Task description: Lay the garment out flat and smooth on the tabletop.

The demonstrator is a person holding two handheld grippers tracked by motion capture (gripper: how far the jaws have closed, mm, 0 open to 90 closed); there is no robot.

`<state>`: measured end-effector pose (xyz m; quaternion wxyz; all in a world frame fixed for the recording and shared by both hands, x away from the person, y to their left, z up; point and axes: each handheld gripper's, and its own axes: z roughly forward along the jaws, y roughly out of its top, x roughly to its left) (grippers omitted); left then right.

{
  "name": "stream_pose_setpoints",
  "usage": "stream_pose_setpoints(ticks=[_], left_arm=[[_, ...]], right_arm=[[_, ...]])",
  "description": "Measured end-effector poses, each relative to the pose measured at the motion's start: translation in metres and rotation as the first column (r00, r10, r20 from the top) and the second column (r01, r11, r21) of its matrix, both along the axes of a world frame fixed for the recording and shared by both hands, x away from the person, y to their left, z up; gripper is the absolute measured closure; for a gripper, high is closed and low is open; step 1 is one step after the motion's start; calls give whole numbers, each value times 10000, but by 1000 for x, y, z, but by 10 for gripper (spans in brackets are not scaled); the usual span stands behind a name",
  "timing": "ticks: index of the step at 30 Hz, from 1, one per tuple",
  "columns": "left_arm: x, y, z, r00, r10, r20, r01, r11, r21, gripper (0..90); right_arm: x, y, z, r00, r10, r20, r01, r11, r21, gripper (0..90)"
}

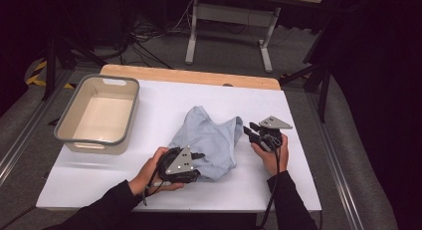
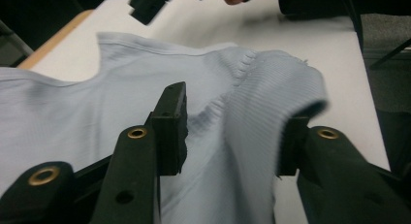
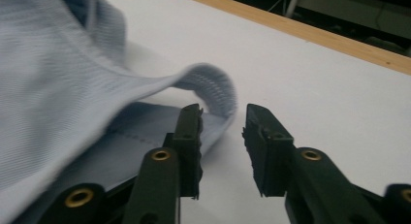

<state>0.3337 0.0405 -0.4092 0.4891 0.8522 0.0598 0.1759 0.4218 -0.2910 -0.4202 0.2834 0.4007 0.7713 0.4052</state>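
Left gripper (image 1: pixel 196 155) apart over a fold of shirt (image 1: pixel 211 138), perhaps not pressing; right gripper (image 1: pixel 249 130) apart beside the hem. Lying crumpled mid-table (image 1: pixel 159 98), near the bin (image 1: pixel 97 113). Soft, light, floppy: best pinched at hems or shoulder seams.

Black long sleeves are worn on both forearms. Each black gripper, left gripper (image 1: pixel 196 155) and right gripper (image 1: pixel 249 130), is topped by a grey three-cornered plate; brass-coloured rivets are set along the jaws, and a black cable is trailed.
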Motion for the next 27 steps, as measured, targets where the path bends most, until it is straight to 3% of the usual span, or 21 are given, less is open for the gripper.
stream_pose_setpoints(ticks=[4,5,9,10,11,14,15,17,18,21,23,27], left_arm=[[-4,25,11,9999,104,6,-103,9977,-676,459],[-6,35,14,9995,322,-35,-323,9964,-779,439],[-5,47,10,9968,795,-29,-795,9953,-555,405],[-3,50,6,9946,1036,-40,-1037,9941,-305,396],[-2,51,3,9927,1209,-35,-1209,9926,-139,396],[6,52,-11,9815,1914,-63,-1911,9810,332,368],[14,50,-20,9740,2263,-117,-2252,9726,579,356],[18,49,-23,9703,2414,-135,-2401,9685,657,342],[23,47,-28,9634,2653,-371,-2624,9625,691,339],[34,48,-34,9507,2975,-872,-2916,9536,743,313],[41,49,-37,9424,3100,-1260,-3020,9501,784,307],[50,49,-44,9320,3106,-1868,-2948,9495,1074,355]], right_arm=[[-15,12,5,9987,502,-20,-502,9987,88,570],[-20,18,6,9967,810,-107,-809,9967,92,549],[-27,27,4,9930,1122,-380,-1125,9936,-48,484],[-30,34,-1,9891,1307,-679,-1325,9909,-223,440],[-30,34,-1,9891,1307,-679,-1325,9909,-223,440],[-33,39,-9,9845,1372,-1092,-1422,9891,-394,397],[-34,40,-13,9832,1288,-1294,-1363,9894,-506,366],[-34,40,-15,9824,1248,-1392,-1322,9902,-455,357],[-34,39,-17,9811,1208,-1510,-1278,9911,-379,352],[-33,39,-26,9737,1091,-2001,-1198,9919,-418,320],[-31,39,-31,9687,1123,-2213,-1201,9925,-218,318],[-27,40,-36,9589,1140,-2600,-1181,9930,-3,332]])
